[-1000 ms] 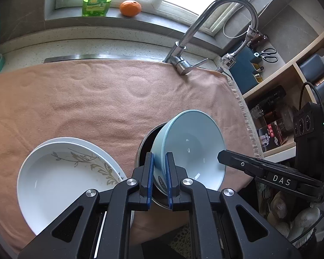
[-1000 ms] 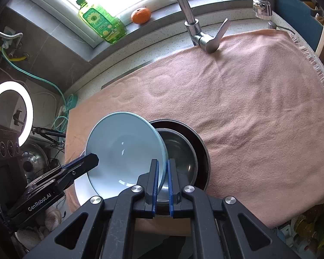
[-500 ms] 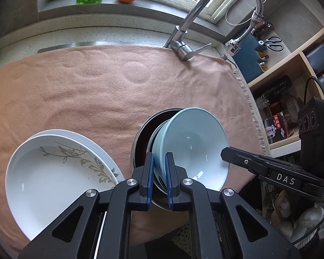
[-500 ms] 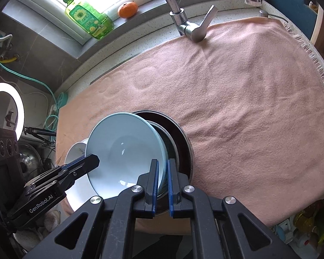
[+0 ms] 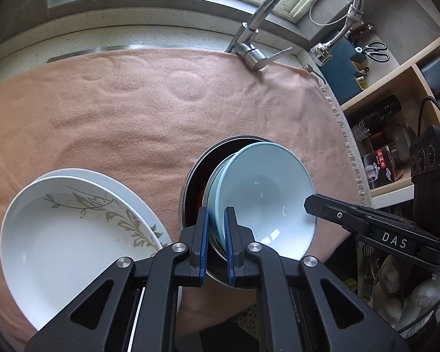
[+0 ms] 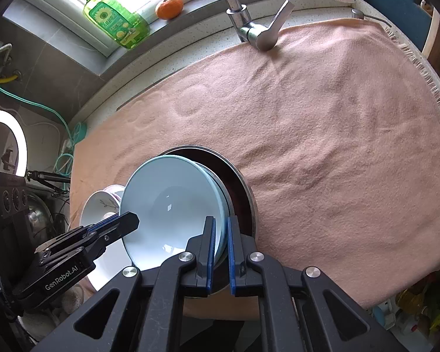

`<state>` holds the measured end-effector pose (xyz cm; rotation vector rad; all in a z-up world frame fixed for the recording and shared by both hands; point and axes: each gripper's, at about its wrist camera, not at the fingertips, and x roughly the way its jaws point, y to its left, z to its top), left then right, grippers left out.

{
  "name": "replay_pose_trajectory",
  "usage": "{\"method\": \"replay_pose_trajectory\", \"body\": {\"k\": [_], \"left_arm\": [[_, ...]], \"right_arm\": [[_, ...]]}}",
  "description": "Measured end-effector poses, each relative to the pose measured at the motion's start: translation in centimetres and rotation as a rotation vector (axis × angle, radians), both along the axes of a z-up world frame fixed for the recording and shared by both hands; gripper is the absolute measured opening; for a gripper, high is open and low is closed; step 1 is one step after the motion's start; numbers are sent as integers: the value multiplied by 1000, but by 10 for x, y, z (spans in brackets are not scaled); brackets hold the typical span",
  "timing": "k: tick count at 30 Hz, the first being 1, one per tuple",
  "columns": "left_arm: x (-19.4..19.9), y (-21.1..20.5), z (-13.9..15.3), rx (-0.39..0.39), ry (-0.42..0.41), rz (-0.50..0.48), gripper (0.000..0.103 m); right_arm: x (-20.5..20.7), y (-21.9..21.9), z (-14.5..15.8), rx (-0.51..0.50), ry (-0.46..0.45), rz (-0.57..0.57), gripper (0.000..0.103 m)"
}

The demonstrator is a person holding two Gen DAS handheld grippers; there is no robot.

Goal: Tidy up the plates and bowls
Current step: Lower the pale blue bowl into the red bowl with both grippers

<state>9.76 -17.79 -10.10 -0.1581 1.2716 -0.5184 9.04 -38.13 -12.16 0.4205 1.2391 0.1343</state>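
A light blue bowl [image 5: 267, 196] [image 6: 173, 202] hangs tilted over a dark metal bowl [image 5: 198, 173] [image 6: 243, 193] on the pink towel [image 5: 132, 111]. A grey-green bowl rim shows nested inside the dark one. My left gripper [image 5: 217, 234] is shut on the blue bowl's near rim. My right gripper [image 6: 220, 234] is shut on the opposite rim, and its finger [image 5: 311, 204] shows at the bowl's right edge in the left wrist view. Left of the bowls lie two stacked white plates [image 5: 73, 234] [image 6: 98, 205] with a leaf pattern.
A faucet [image 5: 249, 55] stands at the towel's back edge, with a green soap bottle [image 6: 117, 20] and an orange [image 6: 169, 7] on the sill. Shelves [image 5: 396, 102] with jars are on the right. The towel's front edge [image 6: 308, 302] drops off close by. A ring light [image 6: 3, 143] stands at left.
Both grippers have come down with the blue bowl, which now sits lower and closer over the dark bowl. The grip on both rims is unchanged.
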Motion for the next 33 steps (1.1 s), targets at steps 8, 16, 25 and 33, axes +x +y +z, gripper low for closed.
{"method": "replay_pose_trajectory", "body": {"k": [8,16,25,33], "left_arm": [[1,0,-2,-1,5,-7,9],[2,-1,0,2,7,-19,9],[1,5,12,-17,-16,-23,9],[3,22,29,-52,-51,10,9]], "right_arm": [[0,1,2,-16,-5,5,7],[0,3,2,-19,-6,11,10],[-3,1,10,3,-30,12,10],[-4,0,12,-16,-45,21,15]]}}
